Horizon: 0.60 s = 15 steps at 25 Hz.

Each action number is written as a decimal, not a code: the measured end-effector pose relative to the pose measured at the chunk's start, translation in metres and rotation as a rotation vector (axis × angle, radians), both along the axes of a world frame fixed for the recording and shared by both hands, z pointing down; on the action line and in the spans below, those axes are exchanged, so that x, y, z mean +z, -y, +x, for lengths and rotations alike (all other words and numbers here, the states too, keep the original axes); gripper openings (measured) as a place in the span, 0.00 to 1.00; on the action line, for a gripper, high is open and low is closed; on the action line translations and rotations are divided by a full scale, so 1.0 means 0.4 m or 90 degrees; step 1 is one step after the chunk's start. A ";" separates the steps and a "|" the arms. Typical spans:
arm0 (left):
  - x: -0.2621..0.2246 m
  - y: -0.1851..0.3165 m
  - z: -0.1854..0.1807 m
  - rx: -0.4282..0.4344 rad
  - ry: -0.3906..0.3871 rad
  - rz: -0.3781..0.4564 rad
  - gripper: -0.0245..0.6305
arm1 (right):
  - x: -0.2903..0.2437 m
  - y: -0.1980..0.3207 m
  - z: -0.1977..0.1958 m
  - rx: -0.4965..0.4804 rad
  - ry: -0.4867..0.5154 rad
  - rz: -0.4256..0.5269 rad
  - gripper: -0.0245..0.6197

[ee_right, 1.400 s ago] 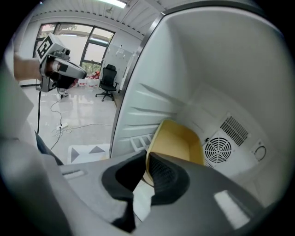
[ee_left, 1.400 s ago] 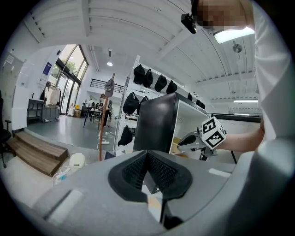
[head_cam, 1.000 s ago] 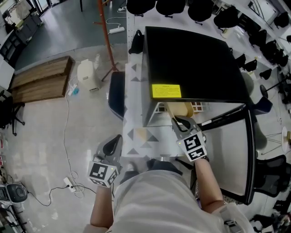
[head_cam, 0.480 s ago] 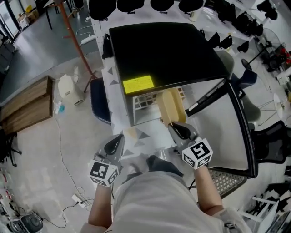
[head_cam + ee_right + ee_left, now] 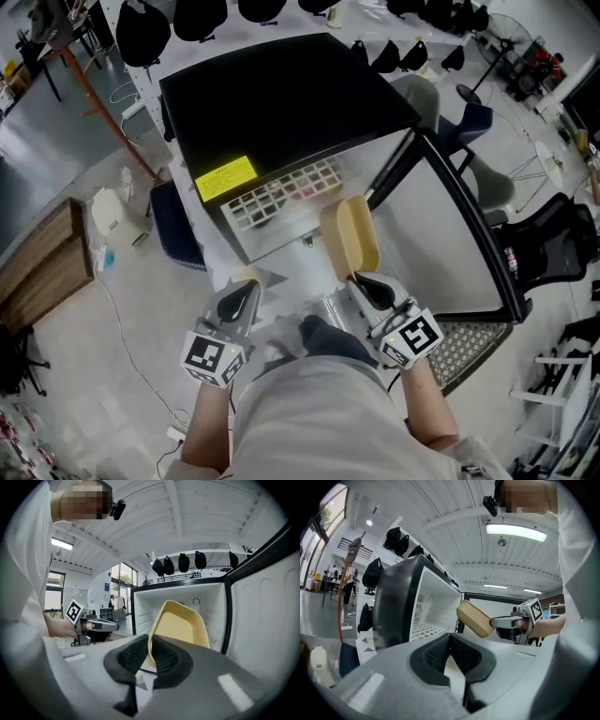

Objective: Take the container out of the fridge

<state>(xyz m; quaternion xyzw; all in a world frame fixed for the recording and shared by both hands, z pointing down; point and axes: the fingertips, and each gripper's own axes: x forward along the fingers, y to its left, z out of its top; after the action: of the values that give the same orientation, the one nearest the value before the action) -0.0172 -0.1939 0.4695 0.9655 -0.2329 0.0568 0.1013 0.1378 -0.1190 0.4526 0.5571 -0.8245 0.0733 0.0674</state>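
Note:
A tan, shallow container (image 5: 349, 234) hangs tilted in front of the open black fridge (image 5: 281, 94), outside its white cavity. My right gripper (image 5: 362, 280) is shut on the container's near rim. In the right gripper view the rim (image 5: 151, 645) sits pinched between the dark pads, and the container (image 5: 183, 623) rises toward the fridge interior (image 5: 140, 606). My left gripper (image 5: 241, 291) hangs low at the left, shut with nothing in it. The left gripper view shows its jaws (image 5: 450, 641) together, with the container (image 5: 474, 619) beyond them.
The fridge door (image 5: 450, 234) stands swung open to the right. A white wire shelf (image 5: 281, 195) shows inside, and a yellow label (image 5: 225, 175) sits on the fridge top's front edge. Office chairs (image 5: 553, 253) stand at the right; a wooden pallet (image 5: 47, 272) lies at the left.
The right gripper has drawn the container back out of the fridge cavity toward me. The head view has swung, and more of the shelf shows. The left gripper has stayed where it was.

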 end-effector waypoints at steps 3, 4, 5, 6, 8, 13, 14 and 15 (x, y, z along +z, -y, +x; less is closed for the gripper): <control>-0.001 -0.018 0.041 0.039 -0.003 0.003 0.05 | -0.002 -0.048 0.025 0.026 0.009 0.010 0.08; -0.002 -0.025 0.055 0.052 -0.003 0.005 0.05 | -0.002 -0.063 0.035 0.037 0.015 0.013 0.08; -0.003 -0.032 0.069 0.065 -0.005 0.008 0.05 | -0.001 -0.077 0.046 0.050 0.022 0.016 0.08; -0.003 -0.040 0.082 0.078 -0.007 0.009 0.05 | 0.001 -0.092 0.057 0.064 0.029 0.018 0.08; -0.006 -0.054 0.106 0.102 -0.010 0.010 0.05 | 0.006 -0.119 0.081 0.095 0.041 0.021 0.08; -0.007 -0.079 0.146 0.131 -0.016 0.012 0.05 | 0.026 -0.167 0.126 0.141 0.046 0.018 0.08; -0.008 -0.082 0.151 0.135 -0.017 0.012 0.05 | 0.026 -0.173 0.131 0.146 0.046 0.020 0.08; -0.010 -0.084 0.156 0.139 -0.017 0.013 0.05 | 0.024 -0.178 0.135 0.151 0.045 0.023 0.08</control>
<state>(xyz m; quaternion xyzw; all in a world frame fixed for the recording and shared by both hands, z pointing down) 0.0452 -0.1603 0.4656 0.9868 -0.1258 0.0521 0.0880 0.1919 -0.0476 0.4623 0.6487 -0.7559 0.0856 0.0189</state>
